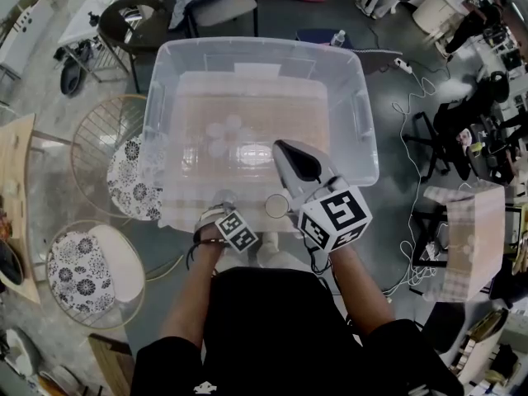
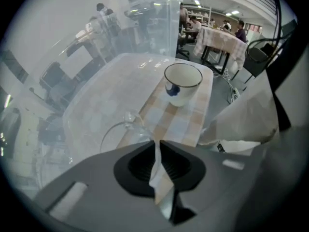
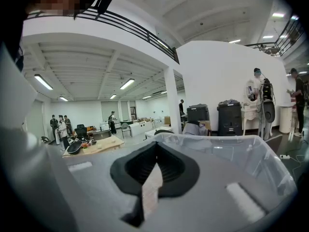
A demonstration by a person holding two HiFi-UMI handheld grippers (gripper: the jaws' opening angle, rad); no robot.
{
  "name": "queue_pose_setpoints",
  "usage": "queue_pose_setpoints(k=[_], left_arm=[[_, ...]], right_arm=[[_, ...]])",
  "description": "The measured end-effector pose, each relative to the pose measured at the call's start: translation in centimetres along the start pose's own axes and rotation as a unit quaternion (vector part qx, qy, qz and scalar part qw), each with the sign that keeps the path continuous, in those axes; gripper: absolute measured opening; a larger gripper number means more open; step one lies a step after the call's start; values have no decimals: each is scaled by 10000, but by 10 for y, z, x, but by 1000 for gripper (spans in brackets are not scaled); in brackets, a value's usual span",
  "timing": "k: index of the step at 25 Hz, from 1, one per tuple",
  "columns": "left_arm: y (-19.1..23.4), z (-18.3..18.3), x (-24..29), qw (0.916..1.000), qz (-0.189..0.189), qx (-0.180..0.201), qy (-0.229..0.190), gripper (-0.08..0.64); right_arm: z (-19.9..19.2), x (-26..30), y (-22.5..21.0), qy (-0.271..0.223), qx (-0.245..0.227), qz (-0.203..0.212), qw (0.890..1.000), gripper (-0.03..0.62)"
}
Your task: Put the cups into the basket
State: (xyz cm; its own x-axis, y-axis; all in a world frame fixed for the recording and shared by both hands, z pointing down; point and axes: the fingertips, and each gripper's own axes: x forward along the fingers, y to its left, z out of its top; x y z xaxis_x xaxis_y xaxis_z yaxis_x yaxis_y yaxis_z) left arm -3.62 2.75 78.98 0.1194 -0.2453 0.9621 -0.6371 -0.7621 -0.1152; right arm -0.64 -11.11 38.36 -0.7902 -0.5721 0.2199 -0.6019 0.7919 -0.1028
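Observation:
A large clear plastic basket (image 1: pixel 363 130) stands on a checked cloth (image 2: pixel 186 122). Faint round shapes like clear cups (image 1: pixel 223 134) lie on its floor. Outside its near wall stands a white cup (image 1: pixel 276 206) with a blue mark (image 2: pixel 182 83), upright and free. My left gripper (image 1: pixel 227 209) points steeply down beside that cup. In the left gripper view it (image 2: pixel 157 144) is shut on the thin rim of a clear glass cup (image 2: pixel 126 125). My right gripper (image 1: pixel 282 147) reaches level over the basket, shut (image 3: pixel 154 163) with nothing in it.
Two round wire chairs with flowered cushions (image 1: pixel 124 172) (image 1: pixel 82 271) stand to the left of the table. Cables (image 1: pixel 412 114) run over the floor at the right, near a second checked table (image 1: pixel 474 229). People stand far off in the hall (image 3: pixel 256 88).

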Motion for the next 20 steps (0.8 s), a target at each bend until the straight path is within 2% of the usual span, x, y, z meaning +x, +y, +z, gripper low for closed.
queue_pose_setpoints(k=[6,14,20], left_arm=[[-8,-1,-8,9991,-260,-297,-173,29],[-8,3,-22,9988,-230,-348,-260,29],[-9,0,-44,9963,-243,-659,-493,29]], right_arm=[[2,2,-1,-22,8,17,10000,2],[5,5,0,-85,64,61,9999,2],[12,4,0,-158,56,76,9998,2]])
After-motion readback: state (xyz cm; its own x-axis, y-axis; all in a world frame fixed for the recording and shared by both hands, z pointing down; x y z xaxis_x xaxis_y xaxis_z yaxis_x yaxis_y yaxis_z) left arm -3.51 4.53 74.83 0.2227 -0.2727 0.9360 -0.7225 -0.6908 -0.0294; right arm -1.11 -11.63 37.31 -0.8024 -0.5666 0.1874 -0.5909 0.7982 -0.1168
